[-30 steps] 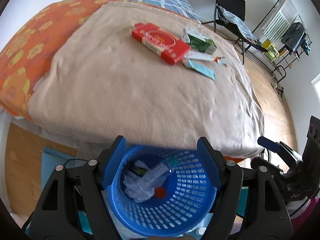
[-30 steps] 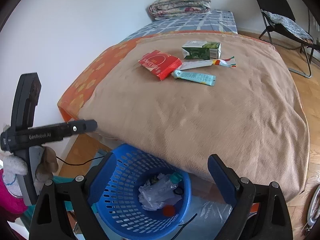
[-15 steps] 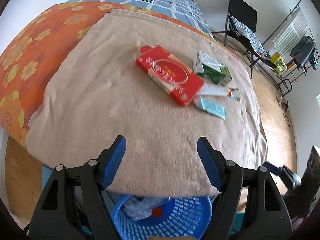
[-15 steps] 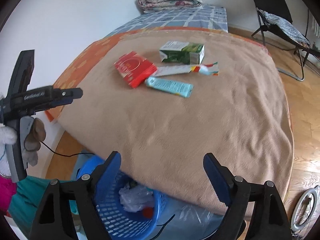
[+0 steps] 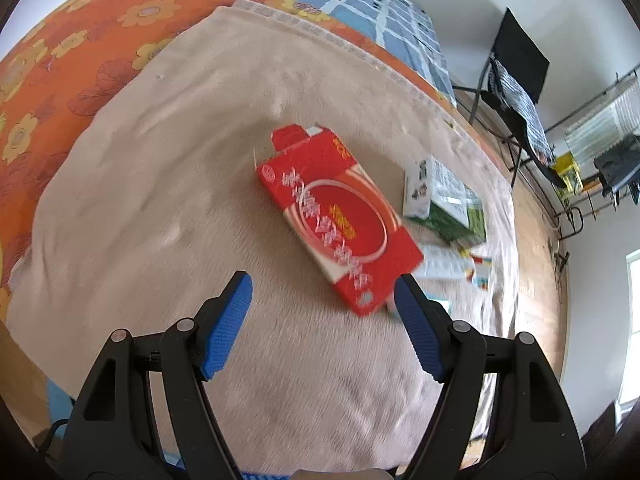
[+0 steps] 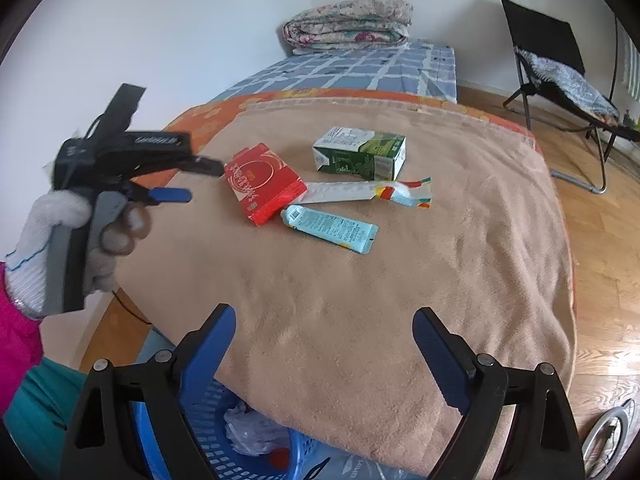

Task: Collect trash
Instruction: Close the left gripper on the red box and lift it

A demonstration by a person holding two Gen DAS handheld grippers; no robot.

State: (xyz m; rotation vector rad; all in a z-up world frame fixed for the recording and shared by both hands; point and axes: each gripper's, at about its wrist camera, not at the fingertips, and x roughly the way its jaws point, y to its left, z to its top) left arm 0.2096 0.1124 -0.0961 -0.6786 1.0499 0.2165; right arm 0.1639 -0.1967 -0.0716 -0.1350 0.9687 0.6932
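Note:
A red box [image 5: 340, 220] lies on the beige blanket [image 5: 160, 220], just ahead of my left gripper [image 5: 323, 284]. That gripper is open with nothing between its fingers, and the box's near corner is close to its right fingertip. In the right wrist view the left gripper [image 6: 202, 181], held by a gloved hand [image 6: 60, 240], hovers left of the red box [image 6: 262, 182]. Beside the box lie a green carton [image 6: 360, 154], a white wrapper [image 6: 360, 192] and a teal pouch [image 6: 332, 230]. My right gripper [image 6: 324, 314] is open over the blanket's near edge, its jaws opening on nothing.
A blue basket [image 6: 248, 432] holding crumpled trash stands on the floor below the bed's near edge. A folded quilt [image 6: 348, 26] lies at the bed's far end. A black folding chair [image 6: 560, 68] and a drying rack [image 5: 600, 140] stand on the wooden floor to the right.
Both grippers have moved from above the basket out over the bed. The left one has come close to the red box, and the basket has dropped out of its view.

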